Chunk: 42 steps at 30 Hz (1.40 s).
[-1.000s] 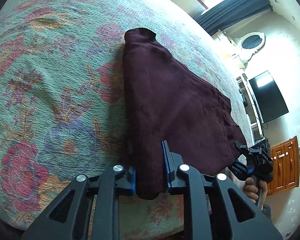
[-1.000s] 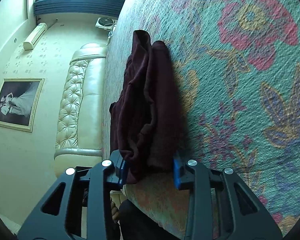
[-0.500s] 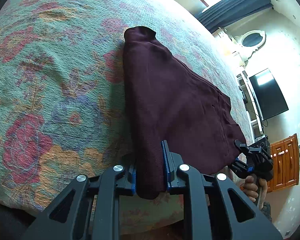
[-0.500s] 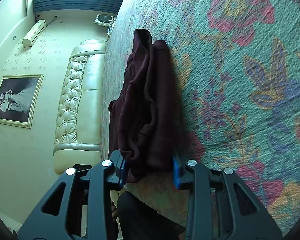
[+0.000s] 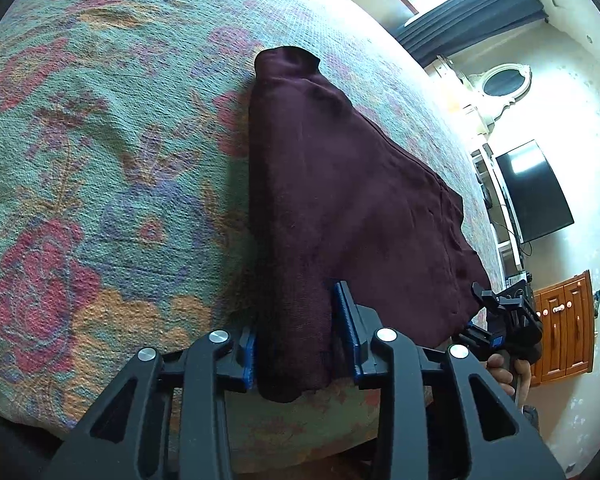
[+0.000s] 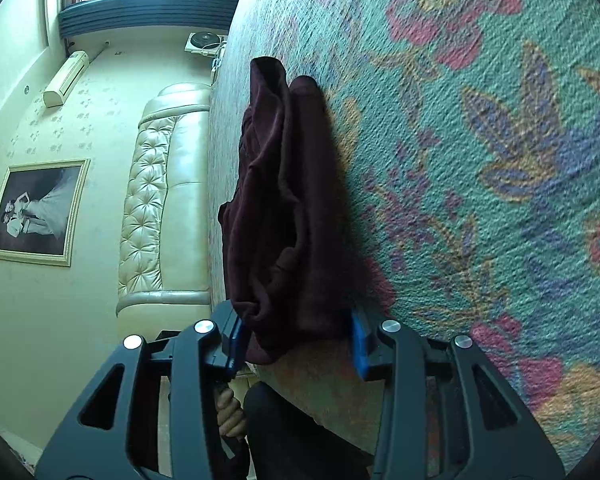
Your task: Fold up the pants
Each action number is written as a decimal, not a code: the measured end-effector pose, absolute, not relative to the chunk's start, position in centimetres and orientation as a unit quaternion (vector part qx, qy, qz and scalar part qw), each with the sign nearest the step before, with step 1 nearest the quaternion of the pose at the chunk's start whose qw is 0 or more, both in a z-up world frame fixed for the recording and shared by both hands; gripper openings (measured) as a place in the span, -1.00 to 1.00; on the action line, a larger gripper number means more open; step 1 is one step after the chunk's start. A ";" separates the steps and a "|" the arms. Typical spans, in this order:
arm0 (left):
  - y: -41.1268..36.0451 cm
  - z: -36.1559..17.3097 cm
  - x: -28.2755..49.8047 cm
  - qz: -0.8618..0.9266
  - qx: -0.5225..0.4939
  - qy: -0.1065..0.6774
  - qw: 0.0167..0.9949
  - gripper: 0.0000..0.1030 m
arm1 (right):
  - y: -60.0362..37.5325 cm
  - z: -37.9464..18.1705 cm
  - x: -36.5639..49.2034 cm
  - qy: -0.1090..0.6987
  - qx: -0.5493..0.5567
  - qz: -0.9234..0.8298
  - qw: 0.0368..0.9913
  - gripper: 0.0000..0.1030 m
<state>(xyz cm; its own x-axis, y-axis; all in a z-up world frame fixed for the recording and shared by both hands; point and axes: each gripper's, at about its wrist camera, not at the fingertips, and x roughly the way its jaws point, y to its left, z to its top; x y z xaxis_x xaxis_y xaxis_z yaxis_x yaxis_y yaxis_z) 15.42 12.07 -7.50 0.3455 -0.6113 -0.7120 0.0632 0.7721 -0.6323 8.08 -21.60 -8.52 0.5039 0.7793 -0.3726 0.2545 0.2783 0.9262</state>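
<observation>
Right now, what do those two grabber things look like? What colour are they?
Both are black plastic with triangle-shaped holes cut through their arms. The left gripper and the right gripper each have bright blue pads inside the fingers and shiny round silver bolts at the joints. A bare hand grips the handle of the right one. No cables or markings show.

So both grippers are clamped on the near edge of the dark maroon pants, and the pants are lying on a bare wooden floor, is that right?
Not quite. The left gripper and the right gripper are both clamped on the near edge of the dark maroon pants, but the pants lie on a floral bedspread, not a bare wooden floor. Both wrist views show this.
</observation>
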 end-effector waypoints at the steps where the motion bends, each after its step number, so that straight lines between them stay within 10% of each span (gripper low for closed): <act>1: 12.1 -7.6 15.5 -0.220 -0.264 0.529 0.776 -0.16 | -21.7 -8.6 8.0 0.455 0.570 0.202 0.654 -0.15; 5: 11.6 -7.4 15.6 -0.250 -0.290 0.520 0.764 0.47 | -22.5 -8.8 7.7 0.449 0.580 0.212 0.646 0.00; 9: 10.5 -7.2 15.6 -0.257 -0.273 0.519 0.769 0.68 | -23.4 -8.7 7.2 0.449 0.583 0.215 0.642 0.15; 42: 6.8 -1.0 6.3 -0.059 -0.045 0.456 0.887 0.76 | -15.8 0.4 0.6 0.481 0.215 0.007 0.850 0.55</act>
<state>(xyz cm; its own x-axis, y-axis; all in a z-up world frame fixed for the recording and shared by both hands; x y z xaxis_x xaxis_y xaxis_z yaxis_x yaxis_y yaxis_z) 6.33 6.76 -1.01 0.5777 -0.1462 -0.8031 0.0635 0.9889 -0.1343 0.59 -15.76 0.43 0.5364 0.2192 -0.8150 0.1956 0.9071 0.3727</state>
